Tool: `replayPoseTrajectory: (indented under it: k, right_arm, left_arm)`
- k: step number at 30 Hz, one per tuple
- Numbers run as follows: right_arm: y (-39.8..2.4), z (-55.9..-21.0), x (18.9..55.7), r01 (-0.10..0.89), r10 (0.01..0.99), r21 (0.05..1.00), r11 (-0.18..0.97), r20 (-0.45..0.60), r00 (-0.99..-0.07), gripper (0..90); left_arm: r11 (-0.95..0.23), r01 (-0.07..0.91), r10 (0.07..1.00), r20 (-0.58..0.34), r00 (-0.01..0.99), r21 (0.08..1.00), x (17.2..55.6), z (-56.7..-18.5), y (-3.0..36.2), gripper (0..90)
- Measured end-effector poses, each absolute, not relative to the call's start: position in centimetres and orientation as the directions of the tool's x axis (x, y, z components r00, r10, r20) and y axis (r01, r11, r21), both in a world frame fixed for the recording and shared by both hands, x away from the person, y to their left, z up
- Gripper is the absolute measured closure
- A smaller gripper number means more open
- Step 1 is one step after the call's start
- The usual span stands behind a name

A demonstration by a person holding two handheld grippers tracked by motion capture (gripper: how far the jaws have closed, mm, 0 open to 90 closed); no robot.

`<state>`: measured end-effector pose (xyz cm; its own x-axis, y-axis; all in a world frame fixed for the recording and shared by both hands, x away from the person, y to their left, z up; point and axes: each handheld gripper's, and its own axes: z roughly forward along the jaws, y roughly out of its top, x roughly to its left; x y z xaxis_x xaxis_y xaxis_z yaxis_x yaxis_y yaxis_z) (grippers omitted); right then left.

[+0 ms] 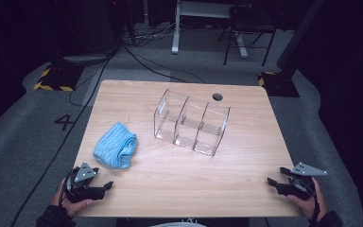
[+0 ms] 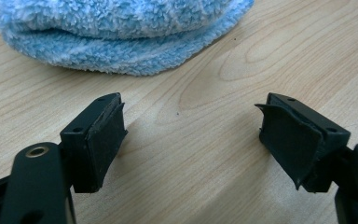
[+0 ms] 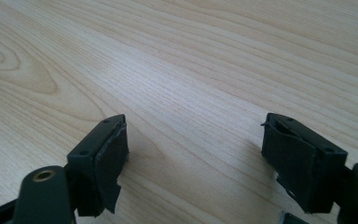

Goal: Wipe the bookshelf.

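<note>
A folded light-blue fluffy cloth (image 1: 116, 145) lies on the left half of the wooden table (image 1: 179, 184). It shows close up as the cloth (image 2: 116, 35) in the left gripper view. My left gripper (image 1: 105, 185) rests at the near left corner, just below the cloth, jaws open and empty; its black pads (image 2: 100, 140) stand wide apart over bare wood. My right gripper (image 1: 273, 182) sits at the near right edge, open, with nothing between its pads (image 3: 102, 158). A clear three-compartment plastic organizer (image 1: 191, 122) stands upright mid-table, its compartments empty.
A round cable hole (image 1: 217, 97) sits near the table's far edge behind the organizer. Beyond the table are grey carpet, cables, a desk leg (image 1: 176, 28) and a chair (image 1: 248, 28).
</note>
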<state>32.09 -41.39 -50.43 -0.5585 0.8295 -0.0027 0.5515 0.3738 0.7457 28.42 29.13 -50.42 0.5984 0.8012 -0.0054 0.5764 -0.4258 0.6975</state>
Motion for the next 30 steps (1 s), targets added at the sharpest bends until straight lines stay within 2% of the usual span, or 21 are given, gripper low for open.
replayPoseTrajectory:
  k: [30]
  right_arm:
    - [-41.26,-50.43,32.33,0.555,0.833,0.746,0.368,0.001,-0.553,22.9]
  left_arm:
    - [-0.421,0.58,0.804,-0.009,0.595,0.698,28.48,-50.43,29.08,20.9]
